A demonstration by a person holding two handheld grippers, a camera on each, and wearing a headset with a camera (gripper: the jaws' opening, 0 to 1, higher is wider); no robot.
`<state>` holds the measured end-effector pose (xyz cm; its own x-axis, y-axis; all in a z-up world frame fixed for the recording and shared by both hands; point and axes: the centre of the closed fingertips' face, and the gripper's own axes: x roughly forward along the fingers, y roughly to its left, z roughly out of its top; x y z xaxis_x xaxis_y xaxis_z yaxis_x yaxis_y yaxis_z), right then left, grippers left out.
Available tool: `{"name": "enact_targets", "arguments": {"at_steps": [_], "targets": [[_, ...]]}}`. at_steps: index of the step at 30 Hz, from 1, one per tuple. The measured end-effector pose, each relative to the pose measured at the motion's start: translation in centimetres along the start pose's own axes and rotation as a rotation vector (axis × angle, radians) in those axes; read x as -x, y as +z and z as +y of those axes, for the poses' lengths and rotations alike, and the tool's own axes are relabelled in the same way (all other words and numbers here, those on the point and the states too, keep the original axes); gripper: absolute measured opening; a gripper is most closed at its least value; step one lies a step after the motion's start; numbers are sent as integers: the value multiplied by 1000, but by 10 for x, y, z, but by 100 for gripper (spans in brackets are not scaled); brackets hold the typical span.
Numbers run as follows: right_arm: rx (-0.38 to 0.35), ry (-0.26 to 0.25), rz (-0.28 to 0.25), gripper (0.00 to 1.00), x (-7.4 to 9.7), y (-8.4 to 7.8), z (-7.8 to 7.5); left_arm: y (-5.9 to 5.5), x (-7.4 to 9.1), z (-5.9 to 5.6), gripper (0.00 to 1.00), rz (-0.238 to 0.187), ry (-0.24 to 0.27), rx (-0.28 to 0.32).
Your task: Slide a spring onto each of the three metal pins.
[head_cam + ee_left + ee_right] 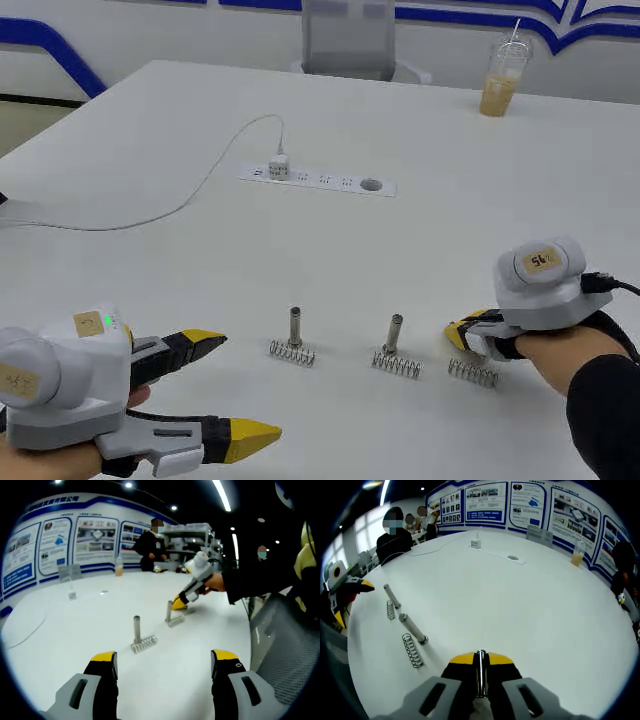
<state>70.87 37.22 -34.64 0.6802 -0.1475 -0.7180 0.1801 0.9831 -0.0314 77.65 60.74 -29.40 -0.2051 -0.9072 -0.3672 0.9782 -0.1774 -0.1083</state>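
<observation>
Our right gripper [480, 657] has its jaws closed on the third pin [480, 677], which runs straight up the slot between them, its end showing at the yellow tips. Our left gripper [165, 659] has its jaws wide apart with nothing between them (the bare surface [165, 680] shows through the gap). Ahead of the left jaws, and well apart from them, the near pin [136, 628] stands upright. The near spring [144, 643] lies on its side at the pin's foot, touching it or just beside it; we cannot tell which. Beyond that the middle pin [169, 611] also stands upright, with the middle spring [175, 622] lying by its base. In the head view the third spring [473, 373] lies flat on the surface just beside the right gripper's tips. Farther back on the surface are a power strip [318, 179] and an iced drink cup [503, 75].
</observation>
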Motion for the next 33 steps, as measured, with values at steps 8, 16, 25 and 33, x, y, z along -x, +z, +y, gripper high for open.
{"name": "enact_targets", "arguments": {"at_steps": [8, 16, 25, 33], "targets": [[-10, 3, -47, 9, 19, 10, 0, 1, 1, 3, 77, -5, 8, 0], [-10, 1, -83, 9, 33, 15, 3, 3, 1, 0, 77, -8, 4, -6], [-3, 3, -113, 9, 44, 18, 9, 6, 2, 0, 77, -12, 4, -14], [-3, 5, -121, 9, 51, 15, 10, 8, 4, 0, 77, -12, 6, -18]]}}
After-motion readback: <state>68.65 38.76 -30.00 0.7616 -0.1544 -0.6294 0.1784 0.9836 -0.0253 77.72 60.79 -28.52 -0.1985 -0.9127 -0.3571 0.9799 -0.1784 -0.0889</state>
